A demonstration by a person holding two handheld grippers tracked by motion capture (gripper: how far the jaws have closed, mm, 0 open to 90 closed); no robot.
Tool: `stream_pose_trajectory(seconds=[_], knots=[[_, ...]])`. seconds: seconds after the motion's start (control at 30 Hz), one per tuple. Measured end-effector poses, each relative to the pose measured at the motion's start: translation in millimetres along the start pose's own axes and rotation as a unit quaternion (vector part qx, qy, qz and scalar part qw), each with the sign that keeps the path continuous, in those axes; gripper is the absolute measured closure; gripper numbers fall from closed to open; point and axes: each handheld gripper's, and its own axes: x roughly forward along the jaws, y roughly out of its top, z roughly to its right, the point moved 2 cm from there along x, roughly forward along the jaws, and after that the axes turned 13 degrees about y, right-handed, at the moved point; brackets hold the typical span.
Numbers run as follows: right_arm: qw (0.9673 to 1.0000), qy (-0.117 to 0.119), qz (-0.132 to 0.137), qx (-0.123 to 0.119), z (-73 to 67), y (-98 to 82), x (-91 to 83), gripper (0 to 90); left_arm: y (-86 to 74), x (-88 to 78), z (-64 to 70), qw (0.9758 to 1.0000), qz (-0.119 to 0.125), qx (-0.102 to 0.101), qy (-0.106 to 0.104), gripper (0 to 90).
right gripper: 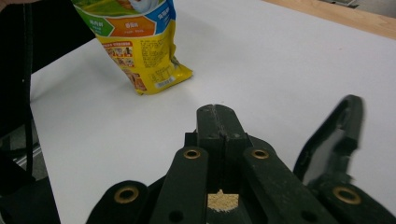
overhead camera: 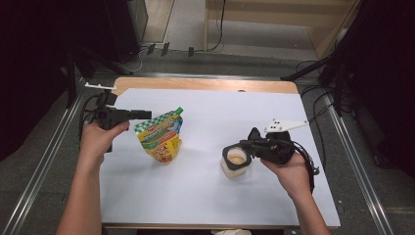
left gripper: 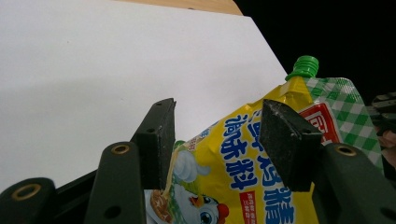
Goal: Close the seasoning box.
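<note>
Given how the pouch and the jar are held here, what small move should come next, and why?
Probably bring the jar under the pouch. The left gripper holds the pouch upright, green cap still on; the right gripper is shut on the open jar's rim, apart from the pouch.

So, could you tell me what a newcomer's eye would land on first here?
Most striking is the bright yellow seasoning pouch with its green cap, held upright left of centre on the white table by the left gripper. To its right, the right gripper holds a small open jar of tan powder.
</note>
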Motion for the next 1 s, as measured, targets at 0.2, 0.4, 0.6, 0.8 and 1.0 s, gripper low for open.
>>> stream_pose_trajectory(seconds=[0.2,0.4,0.6,0.8,1.0], knots=[[0.9999,-0.011,0.011,0.004,1.0,3.8,-17.8,90.0,0.0,-0.1,-0.2,1.0,-0.001,-0.001,0.0,46.5],[0.9993,-0.025,0.025,0.007,4.5,5.3,-37.4,90.0,0.0,0.1,0.3,1.0,-0.001,0.001,0.001,46.5],[0.9984,-0.038,0.039,0.015,9.7,4.3,-50.8,90.0,0.1,0.0,0.1,1.0,0.0,0.0,0.0,46.5],[0.9973,-0.054,0.041,0.026,18.0,-0.4,-55.5,90.0,0.1,-0.1,0.0,1.0,0.0,0.0,0.0,46.5],[0.9968,-0.058,0.033,0.045,28.6,-9.5,-48.5,90.0,0.0,0.3,-0.2,1.0,-0.001,0.0,0.0,46.2]])
